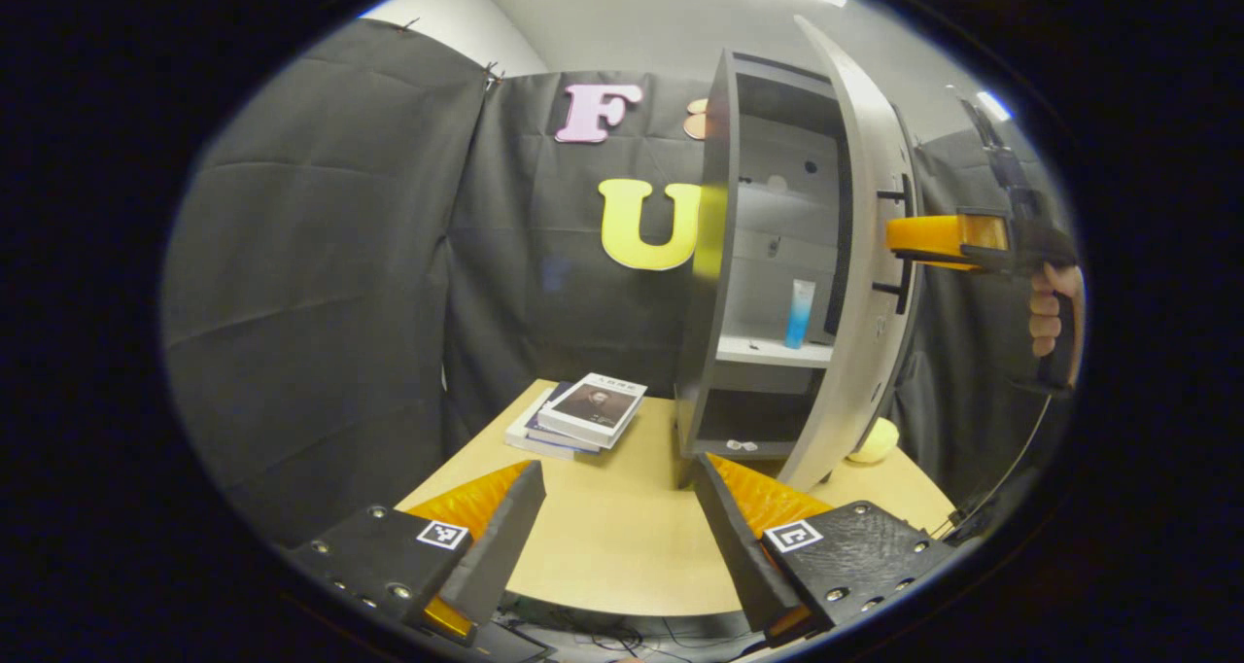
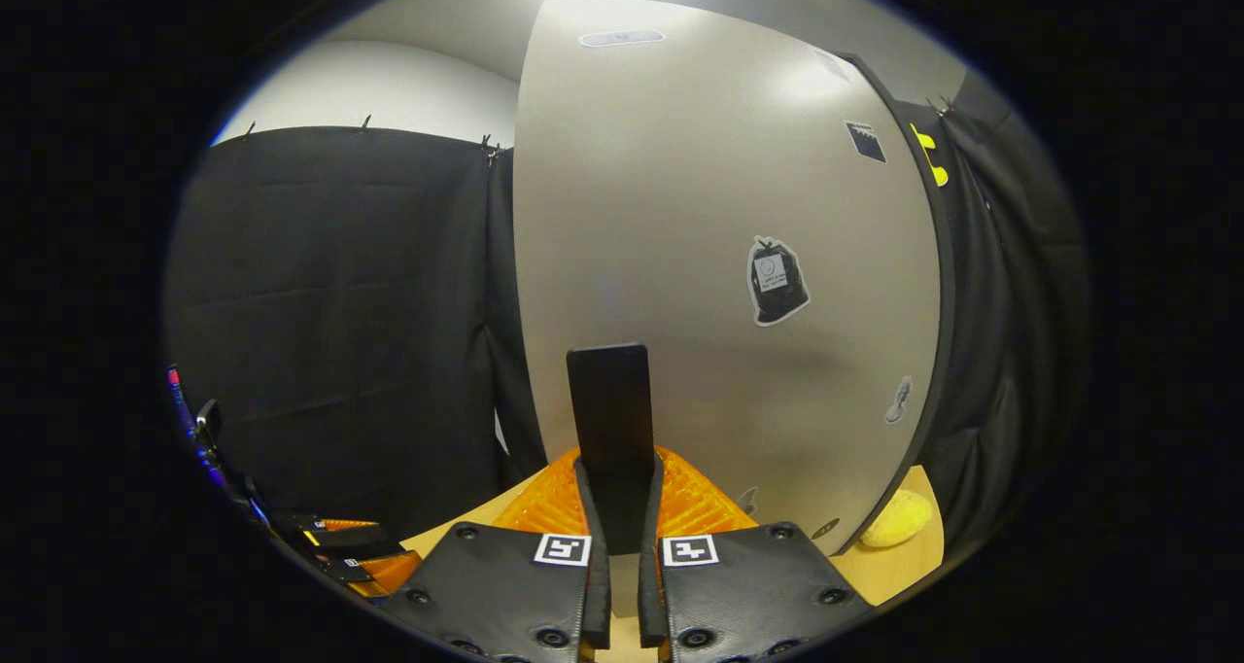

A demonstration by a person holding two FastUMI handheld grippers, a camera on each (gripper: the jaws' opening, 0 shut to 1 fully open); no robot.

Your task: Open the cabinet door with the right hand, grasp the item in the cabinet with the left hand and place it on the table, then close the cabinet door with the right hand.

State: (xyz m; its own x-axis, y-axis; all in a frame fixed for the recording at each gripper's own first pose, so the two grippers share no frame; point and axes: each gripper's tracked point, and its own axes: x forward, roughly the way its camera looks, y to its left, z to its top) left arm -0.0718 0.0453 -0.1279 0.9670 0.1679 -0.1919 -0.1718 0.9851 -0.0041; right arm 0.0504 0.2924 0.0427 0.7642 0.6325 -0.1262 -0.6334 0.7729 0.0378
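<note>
Cabinet (image 1: 724,255) stands on the table (image 1: 603,537), its door (image 2: 719,255) swung open. Right gripper (image 2: 622,507) is clamped on the door handle (image 2: 610,420). Left gripper (image 1: 622,507) hovers wide open and empty, well short of the tube (image 1: 800,313) upright on the shelf (image 1: 777,354).

**Cabinet on the surface, door swung open**

A tall grey wooden cabinet (image 1: 724,255) stands at the back right of the pale wooden surface (image 1: 603,537). Its grey door (image 1: 860,284) stands open to the right. On the cabinet's middle shelf stands a slim blue and white tube (image 1: 800,313), upright. Left of the cabinet lies a stack of flat paperback books (image 1: 583,412). Behind the door's lower edge rests a round yellow soft ball (image 1: 878,439). The right claw (image 2: 622,488) grips the door's dark upright handle (image 2: 610,420); the left claw (image 1: 622,527) hangs before the cabinet, over the surface.
</note>
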